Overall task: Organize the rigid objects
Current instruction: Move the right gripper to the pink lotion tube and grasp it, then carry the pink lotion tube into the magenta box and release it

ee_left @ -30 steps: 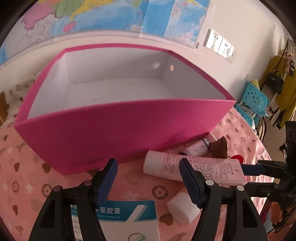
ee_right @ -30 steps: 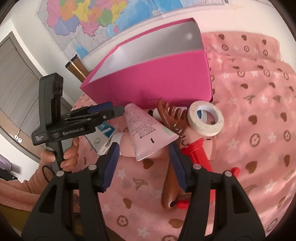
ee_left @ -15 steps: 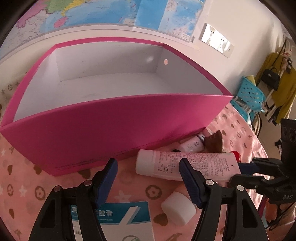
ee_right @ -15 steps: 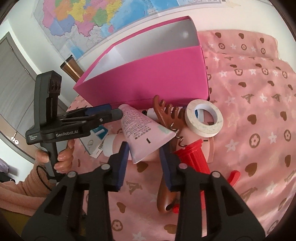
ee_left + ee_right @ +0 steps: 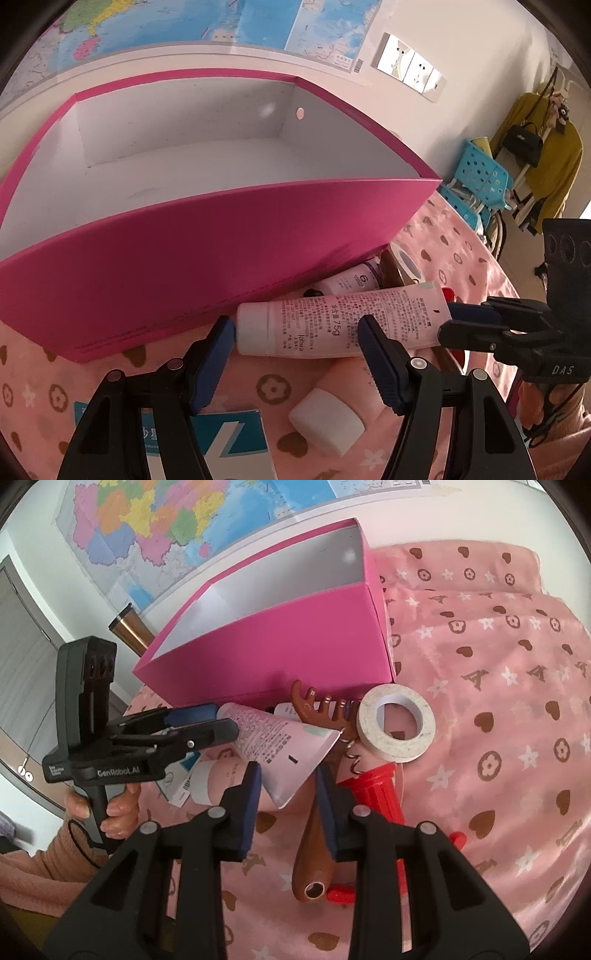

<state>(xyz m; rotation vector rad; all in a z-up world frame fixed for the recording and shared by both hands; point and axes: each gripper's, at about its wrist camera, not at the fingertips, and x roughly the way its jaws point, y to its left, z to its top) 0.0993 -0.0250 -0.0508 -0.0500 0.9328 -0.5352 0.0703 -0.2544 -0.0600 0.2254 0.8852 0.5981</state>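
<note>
A pink tube [image 5: 332, 321] with a white cap lies in front of the open magenta box [image 5: 221, 240], which has nothing inside. My right gripper [image 5: 288, 775] is shut on the tube's [image 5: 273, 738] flat crimped end, its pads pressing from both sides; in the left wrist view the right gripper [image 5: 454, 317] pinches that end. My left gripper [image 5: 295, 328] is open, its fingers standing either side of the tube's cap half without pressing it. In the right wrist view the left gripper [image 5: 221, 720] reaches in from the left, held by a hand.
A brown comb [image 5: 314, 849], a red corkscrew [image 5: 380, 794] and a tape roll [image 5: 395, 723] lie by the box's [image 5: 277, 646] right corner. A small bottle [image 5: 347, 280], a white block [image 5: 325, 417] and a blue-white medicine carton [image 5: 207, 435] lie near the left gripper. A metal flask [image 5: 127, 627] stands behind.
The right gripper's jaws have closed in from wide apart onto the tube's flat end. The left gripper has tilted slightly and still stands open.
</note>
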